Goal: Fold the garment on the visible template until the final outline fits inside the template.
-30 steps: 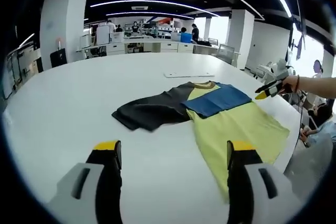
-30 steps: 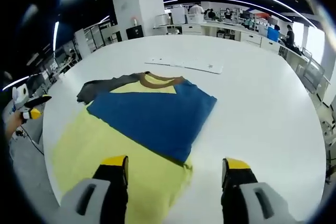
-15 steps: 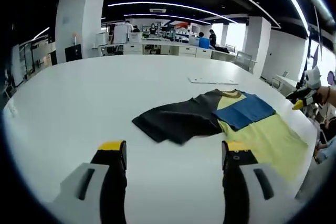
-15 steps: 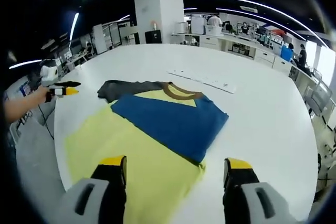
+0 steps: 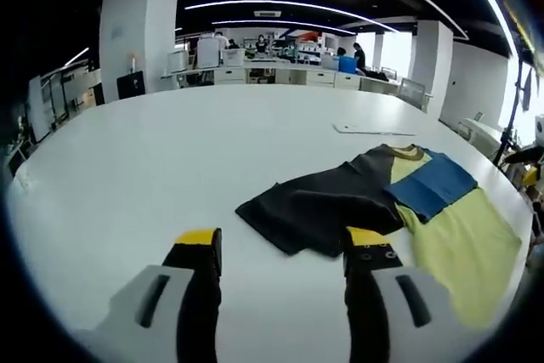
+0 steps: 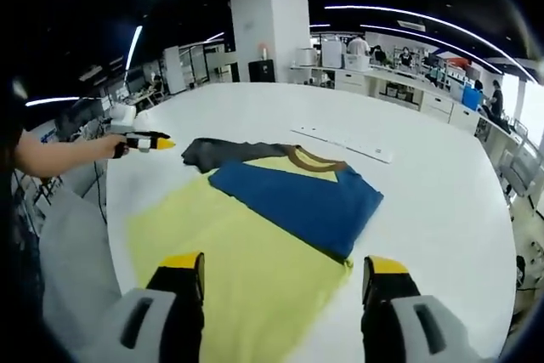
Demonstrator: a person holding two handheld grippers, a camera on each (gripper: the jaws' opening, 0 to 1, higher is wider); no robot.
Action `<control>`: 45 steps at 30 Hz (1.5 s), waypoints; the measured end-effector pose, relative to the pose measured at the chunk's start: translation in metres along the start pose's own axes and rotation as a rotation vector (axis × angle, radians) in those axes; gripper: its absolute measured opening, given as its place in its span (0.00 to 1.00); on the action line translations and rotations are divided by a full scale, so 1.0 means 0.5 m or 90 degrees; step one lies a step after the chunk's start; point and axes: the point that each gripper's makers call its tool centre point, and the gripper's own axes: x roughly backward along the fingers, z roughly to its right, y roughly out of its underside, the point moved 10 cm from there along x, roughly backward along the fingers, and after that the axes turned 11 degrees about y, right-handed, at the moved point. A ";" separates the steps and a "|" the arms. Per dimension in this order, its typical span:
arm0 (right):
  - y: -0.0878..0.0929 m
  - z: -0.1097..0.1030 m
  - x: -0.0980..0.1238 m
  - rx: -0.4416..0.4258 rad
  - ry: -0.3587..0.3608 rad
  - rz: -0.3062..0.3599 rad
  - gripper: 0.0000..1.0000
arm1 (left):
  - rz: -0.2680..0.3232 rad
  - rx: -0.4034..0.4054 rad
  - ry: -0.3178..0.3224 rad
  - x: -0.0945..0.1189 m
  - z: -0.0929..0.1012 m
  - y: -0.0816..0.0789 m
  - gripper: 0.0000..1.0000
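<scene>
The garment is a T-shirt lying flat on the white table [image 5: 153, 159]. It has a yellow body [image 6: 229, 244], a brown collar [image 6: 314, 161], a blue sleeve [image 6: 297, 197] folded in over the chest and a dark grey sleeve [image 5: 319, 206] spread outward. My left gripper [image 5: 283, 248] is open and empty, just short of the dark sleeve's near edge. In the right gripper view the left gripper [image 6: 140, 139] is held by a hand beside the dark sleeve [image 6: 225, 152]. My right gripper [image 6: 283, 274] is open and empty over the yellow hem.
A flat white strip [image 6: 344, 142] lies on the table beyond the collar, also seen as the strip [image 5: 370, 129]. The table edge [image 6: 110, 210] runs close along the shirt's side. Desks, a white pillar [image 5: 136, 31] and people stand far behind.
The left view has swung so the dark sleeve sits nearer its middle, and its jaws stand slightly closer together. In the right view, the hand with the left gripper has come nearer the dark sleeve.
</scene>
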 end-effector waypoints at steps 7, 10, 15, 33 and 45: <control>0.007 -0.007 0.009 -0.016 0.019 0.011 0.75 | -0.007 0.046 0.003 -0.020 -0.012 0.016 0.41; 0.008 -0.012 0.009 -0.025 0.018 0.013 0.74 | -0.021 0.051 0.007 -0.032 -0.008 0.025 0.39; -0.003 -0.022 0.013 -0.001 0.030 0.019 0.74 | -0.021 0.064 0.001 -0.043 -0.005 0.030 0.32; -0.015 -0.045 0.048 0.039 0.018 0.038 0.87 | -0.063 0.073 0.007 -0.061 0.004 0.033 0.12; -0.010 -0.051 0.050 0.028 0.014 0.037 0.99 | -0.068 0.092 0.008 -0.057 -0.001 0.031 0.00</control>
